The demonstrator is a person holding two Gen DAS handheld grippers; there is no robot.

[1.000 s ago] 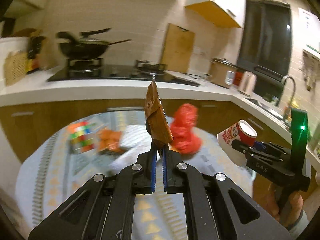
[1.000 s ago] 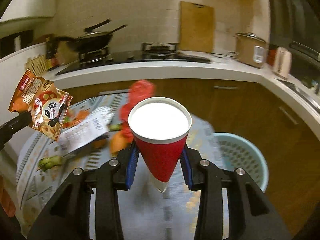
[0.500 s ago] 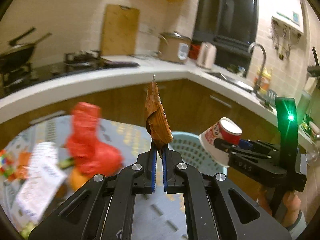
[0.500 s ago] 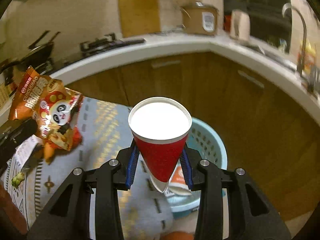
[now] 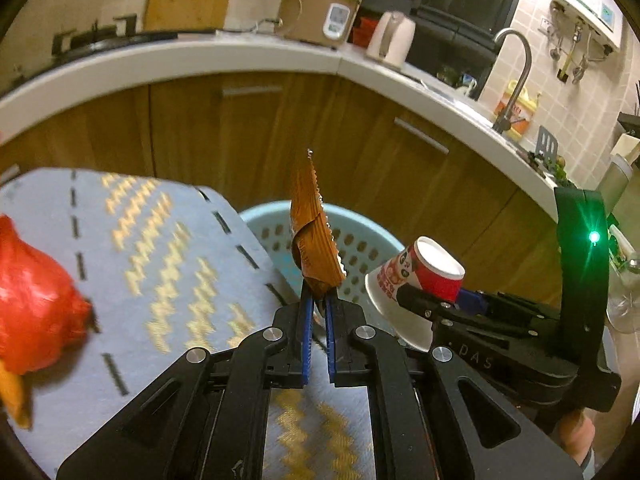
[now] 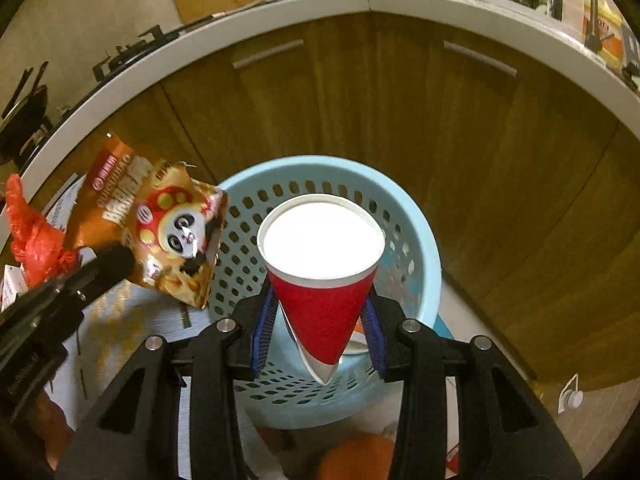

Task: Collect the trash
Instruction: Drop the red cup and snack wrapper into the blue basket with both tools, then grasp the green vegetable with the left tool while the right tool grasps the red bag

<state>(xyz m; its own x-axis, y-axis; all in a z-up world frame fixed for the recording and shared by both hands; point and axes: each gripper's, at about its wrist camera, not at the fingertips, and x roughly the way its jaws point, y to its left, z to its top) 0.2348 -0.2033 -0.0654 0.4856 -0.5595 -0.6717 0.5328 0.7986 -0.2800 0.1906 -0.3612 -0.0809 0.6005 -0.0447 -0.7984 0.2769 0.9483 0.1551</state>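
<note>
The left tongs (image 5: 316, 304) are clenched on the bottom edge of one snack wrapper (image 5: 312, 236), an orange foil bag with a panda printed on it, which stands up edge-on from the pads. The right tongs (image 6: 320, 332) are grasping one red paper cup (image 6: 320, 276) by its tapering side wall, mouth toward the camera. From the right wrist view the cup hangs directly over the pale blue perforated basket (image 6: 416, 216), while the wrapper sits at the basket's left rim, partly above the table (image 5: 168, 240) with its blue patterned cloth.

Both pieces look very light. The wrapper is thin, crinkly and floppy (it curls on itself above the pads), so a pinch on an edge or seam should hold it well, though it may flutter rather than drop straight. The cup is stiffer but crushable; a grip across the middle of the wall, not the rim, probably suits it, and only gentle pressure is needed since the waxed surface could slide along its taper.

Counted: two tongs, one wrapper, one held cup, one basket with at least one item already lying in its bottom (too hidden to name), and one crumpled red plastic bag (image 5: 36, 300) on the table.
</note>
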